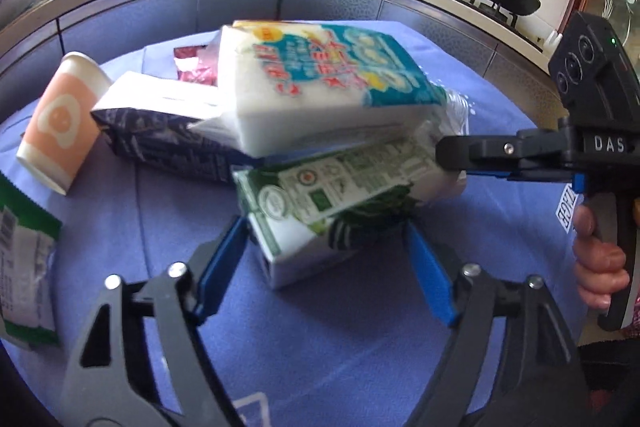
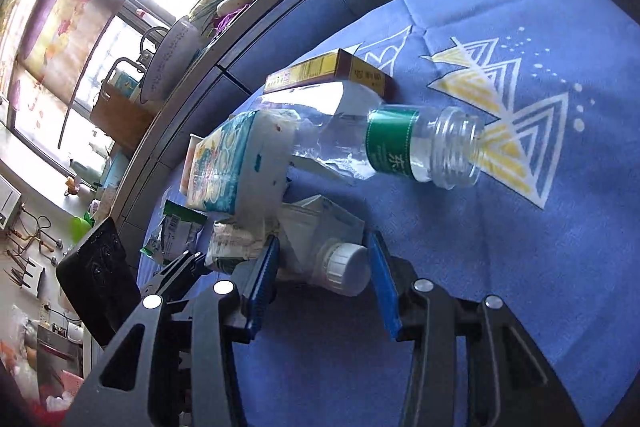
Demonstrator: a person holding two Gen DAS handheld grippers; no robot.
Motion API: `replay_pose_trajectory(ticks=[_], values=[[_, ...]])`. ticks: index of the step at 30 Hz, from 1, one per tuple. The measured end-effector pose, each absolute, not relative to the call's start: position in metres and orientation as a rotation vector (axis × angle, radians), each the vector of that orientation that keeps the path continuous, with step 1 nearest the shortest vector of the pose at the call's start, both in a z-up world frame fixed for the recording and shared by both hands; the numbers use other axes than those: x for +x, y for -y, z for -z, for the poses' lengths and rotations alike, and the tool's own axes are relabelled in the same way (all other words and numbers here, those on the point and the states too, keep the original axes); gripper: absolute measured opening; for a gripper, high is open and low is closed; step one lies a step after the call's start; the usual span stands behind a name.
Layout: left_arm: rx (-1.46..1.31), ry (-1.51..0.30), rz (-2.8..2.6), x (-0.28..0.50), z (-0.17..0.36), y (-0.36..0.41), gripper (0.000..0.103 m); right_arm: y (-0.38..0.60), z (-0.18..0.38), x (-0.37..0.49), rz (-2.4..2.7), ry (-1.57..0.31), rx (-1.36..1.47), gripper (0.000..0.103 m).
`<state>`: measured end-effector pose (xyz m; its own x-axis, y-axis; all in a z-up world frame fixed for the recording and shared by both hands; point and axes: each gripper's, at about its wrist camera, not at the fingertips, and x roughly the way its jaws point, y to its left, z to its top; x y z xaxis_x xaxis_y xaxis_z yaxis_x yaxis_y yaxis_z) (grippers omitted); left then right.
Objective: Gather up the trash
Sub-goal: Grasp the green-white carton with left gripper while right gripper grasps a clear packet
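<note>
The green-and-white milk carton [image 1: 320, 203] lay on its side on the blue-clothed desk [image 1: 360, 327], under a white tissue pack [image 1: 320, 83]. The right gripper [image 2: 322, 269] had its fingers clenched on the carton's capped end. The left gripper [image 1: 326, 271] stood released, its fingers [image 1: 222, 267] flanking the carton's base without pressing.

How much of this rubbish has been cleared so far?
Done: nothing visibly; no bin shows. In hand: the left gripper and right gripper bracket the milk carton, grip unclear. Left: the paper cup, tissue pack, clear bottle and green wrapper lie on the blue cloth.
</note>
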<state>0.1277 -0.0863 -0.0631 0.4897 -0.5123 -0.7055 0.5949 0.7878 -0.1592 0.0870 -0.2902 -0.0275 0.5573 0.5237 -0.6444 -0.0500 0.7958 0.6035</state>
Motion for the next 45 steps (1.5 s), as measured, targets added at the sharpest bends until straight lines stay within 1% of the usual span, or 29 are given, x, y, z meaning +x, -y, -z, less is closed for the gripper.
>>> replay_pose_trajectory(ticks=[2,3,5,6,7,8,10,11,12,13,14,15,17,19,22,25,26,28,32,33,34,36,38,39,40,41,42,43,45], values=[[0.161,-0.807,0.662,0.117,0.064,0.087,0.067,0.289,0.026,0.081,-0.364,-0.927,0.548,0.047],[0.181,-0.804,0.661,0.112,0.064,0.085,0.06,0.29,0.025,0.077,-0.374,-0.927,0.541,0.047],[0.175,-0.809,0.676,0.103,0.063,0.075,0.041,0.293,0.021,0.07,-0.384,-0.918,0.51,0.047],[0.158,-0.818,0.689,0.098,0.064,0.069,0.027,0.294,0.017,0.066,-0.387,-0.905,0.484,0.047],[0.138,-0.833,0.703,0.095,0.065,0.063,0.016,0.296,0.012,0.063,-0.371,-0.883,0.446,0.047],[0.129,-0.842,0.703,0.093,0.066,0.06,0.014,0.298,0.005,0.059,-0.343,-0.856,0.393,0.047],[0.129,-0.837,0.664,0.088,0.067,0.051,0.015,0.301,-0.002,0.057,-0.285,-0.816,0.297,0.047],[0.132,-0.834,0.646,0.089,0.066,0.049,0.017,0.302,-0.005,0.056,-0.255,-0.802,0.26,0.047],[0.139,-0.835,0.628,0.089,0.066,0.047,0.028,0.306,-0.007,0.057,-0.231,-0.792,0.241,0.047],[0.145,-0.833,0.618,0.091,0.064,0.045,0.049,0.31,-0.007,0.058,-0.223,-0.79,0.24,0.047],[0.147,-0.824,0.611,0.093,0.061,0.046,0.06,0.312,-0.008,0.06,-0.224,-0.79,0.245,0.047],[0.14,-0.8,0.611,0.094,0.055,0.045,0.074,0.312,-0.009,0.062,-0.222,-0.786,0.248,0.047],[0.132,-0.764,0.645,0.097,0.045,0.049,0.076,0.313,-0.01,0.064,-0.218,-0.779,0.265,0.047],[0.189,-0.731,0.671,0.098,0.038,0.06,0.08,0.314,-0.008,0.067,-0.236,-0.788,0.317,0.047],[0.284,-0.706,0.711,0.104,0.037,0.077,0.081,0.307,-0.012,0.075,-0.262,-0.8,0.343,0.047],[0.318,-0.717,0.779,0.112,0.04,0.089,0.081,0.287,-0.03,0.078,-0.323,-0.774,0.295,0.049],[0.333,-0.714,0.794,0.113,0.041,0.094,0.081,0.278,-0.036,0.08,-0.357,-0.774,0.27,0.051],[0.373,-0.708,0.804,0.114,0.047,0.103,0.081,0.262,-0.043,0.088,-0.389,-0.793,0.224,0.062],[0.376,-0.724,0.794,0.118,0.059,0.111,0.081,0.253,-0.037,0.115,-0.392,-0.857,0.295,0.068],[0.372,-0.733,0.786,0.119,0.061,0.112,0.08,0.255,-0.032,0.124,-0.381,-0.881,0.319,0.07],[0.374,-0.732,0.772,0.119,0.062,0.112,0.074,0.256,-0.027,0.131,-0.365,-0.908,0.341,0.07],[0.357,-0.723,0.748,0.118,0.061,0.11,0.067,0.258,-0.017,0.142,-0.376,-0.95,0.421,0.071],[0.333,-0.729,0.746,0.118,0.062,0.106,0.064,0.254,-0.011,0.146,-0.435,-0.975,0.482,0.071],[0.325,-0.728,0.747,0.116,0.062,0.104,0.062,0.25,-0.008,0.147,-0.453,-0.995,0.498,0.07],[0.324,-0.726,0.746,0.114,0.062,0.103,0.06,0.247,-0.006,0.146,-0.463,-1.004,0.507,0.058],[0.327,-0.722,0.741,0.111,0.063,0.102,0.059,0.244,-0.007,0.143,-0.46,-0.998,0.496,0.05],[0.334,-0.706,0.737,0.107,0.063,0.101,0.057,0.243,-0.01,0.139,-0.467,-0.986,0.493,0.045],[0.331,-0.703,0.743,0.103,0.063,0.1,0.054,0.243,-0.012,0.136,-0.489,-0.974,0.506,0.038],[0.309,-0.711,0.754,0.096,0.062,0.096,0.052,0.244,-0.018,0.125,-0.506,-0.95,0.521,0.032]])
